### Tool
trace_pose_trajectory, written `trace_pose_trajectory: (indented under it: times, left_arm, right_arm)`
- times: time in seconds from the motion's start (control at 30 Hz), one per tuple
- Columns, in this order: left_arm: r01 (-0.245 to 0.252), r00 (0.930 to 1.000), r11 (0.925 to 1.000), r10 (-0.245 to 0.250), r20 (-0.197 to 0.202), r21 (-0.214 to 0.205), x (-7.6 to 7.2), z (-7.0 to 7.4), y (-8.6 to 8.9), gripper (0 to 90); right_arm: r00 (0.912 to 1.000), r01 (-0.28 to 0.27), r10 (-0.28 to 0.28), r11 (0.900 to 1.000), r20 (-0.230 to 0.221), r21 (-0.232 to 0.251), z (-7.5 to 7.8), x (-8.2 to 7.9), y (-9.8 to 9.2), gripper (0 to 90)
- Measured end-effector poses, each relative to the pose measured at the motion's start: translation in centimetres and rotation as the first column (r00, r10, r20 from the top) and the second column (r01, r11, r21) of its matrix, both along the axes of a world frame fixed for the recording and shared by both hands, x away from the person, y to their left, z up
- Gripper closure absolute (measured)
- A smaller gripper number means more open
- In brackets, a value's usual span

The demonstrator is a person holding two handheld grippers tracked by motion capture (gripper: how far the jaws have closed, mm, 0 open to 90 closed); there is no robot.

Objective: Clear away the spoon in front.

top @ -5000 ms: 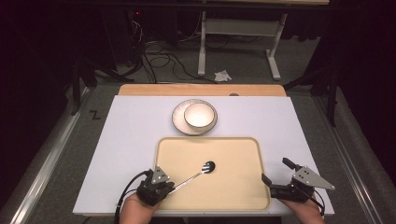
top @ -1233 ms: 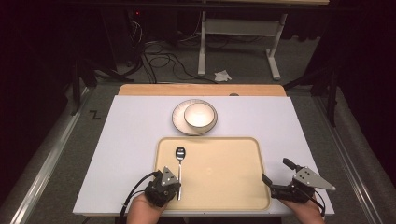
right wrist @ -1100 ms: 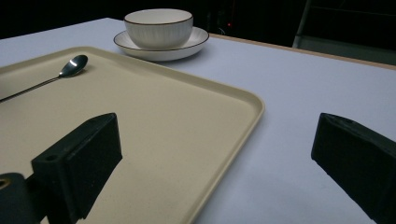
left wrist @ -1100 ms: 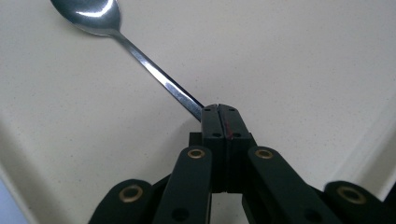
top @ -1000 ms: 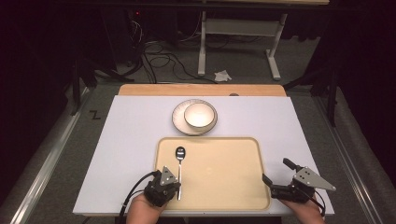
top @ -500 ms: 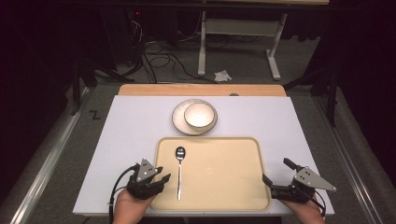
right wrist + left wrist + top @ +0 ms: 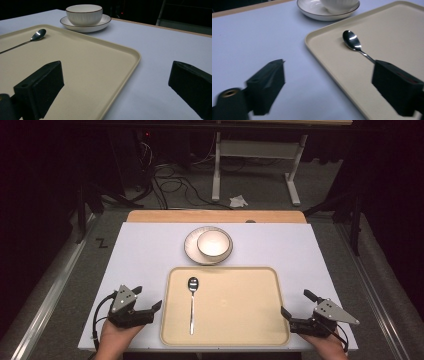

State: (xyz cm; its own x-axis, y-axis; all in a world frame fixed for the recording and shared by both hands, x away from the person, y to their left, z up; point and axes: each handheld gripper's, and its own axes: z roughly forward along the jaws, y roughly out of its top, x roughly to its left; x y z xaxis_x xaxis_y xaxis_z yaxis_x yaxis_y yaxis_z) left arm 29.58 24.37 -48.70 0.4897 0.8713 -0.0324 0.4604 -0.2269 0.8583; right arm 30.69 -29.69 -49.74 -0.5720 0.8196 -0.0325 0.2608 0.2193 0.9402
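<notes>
White rectangular tabletop (image 7: 150,255) is sitting over a light wooden strip (image 7: 215,216) at its far edge. Beyond it, grey floor with a tangle of black cables (image 7: 170,180), a white metal stand frame (image 7: 255,165) and a crumpled white scrap (image 7: 238,200); the room behind is staying dark.

Beige rectangular plastic tray (image 7: 235,320) is lying at the near middle of the table. Shiny silver metal spoon (image 7: 192,300) is lying flat on the tray's left part, bowl end pointing to the far side, handle running toward the person (nothing is touching it). Just past the tray's far edge a white ribbed ceramic bowl (image 7: 214,243) is sitting on a white round saucer with a dark rim (image 7: 192,251), off-centre toward the saucer's right.

Left gripper (image 7: 149,301) is resting low over the bare table just left of the tray, held from below by a hand (image 7: 117,336), pointing right and slightly away. Its jaws have just been opening and are standing wide apart, nothing between them; in the left gripper view the spoon is lying beyond the right-hand jaw, apart from it.

Right gripper (image 7: 296,304) is sitting at the tray's near right corner, pointing left toward the tray, jaws spread wide and gripping nothing.
</notes>
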Motion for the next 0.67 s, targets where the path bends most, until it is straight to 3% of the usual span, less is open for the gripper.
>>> trace_pose_trajectory:
  times: [0.07, 0.2, 0.43, 0.67]
  left_arm:
    - [-0.016, 0.9999, 0.9997, 0.016, -0.002, -0.021, 0.1, 0.0, 0.19, 0.0]
    - [-0.012, 0.9998, 0.9984, 0.013, 0.018, -0.055, -0.05, 0.08, 0.2, 0.0]
    - [-0.01, 1.0, 0.9992, 0.01, -0.002, -0.038, -0.02, -0.27, -0.16, 0.4]
    - [-0.012, 0.9999, 0.9993, 0.012, 0.003, -0.037, -0.03, -0.28, -0.26, 0.7]
  right_arm:
    - [1.0, -0.002, 0.002, 1.0, 0.002, -0.004, -0.02, 0.03, 0.02, 0.5]
    - [1.0, -0.003, 0.003, 1.0, 0.002, -0.002, 0.0, -0.03, 0.07, 0.5]
    - [1.0, -0.005, 0.005, 1.0, 0.001, 0.001, 0.03, -0.01, -0.05, 0.5]
    - [1.0, -0.007, 0.007, 1.0, 0.003, 0.004, 0.08, 0.0, -0.08, 0.5]
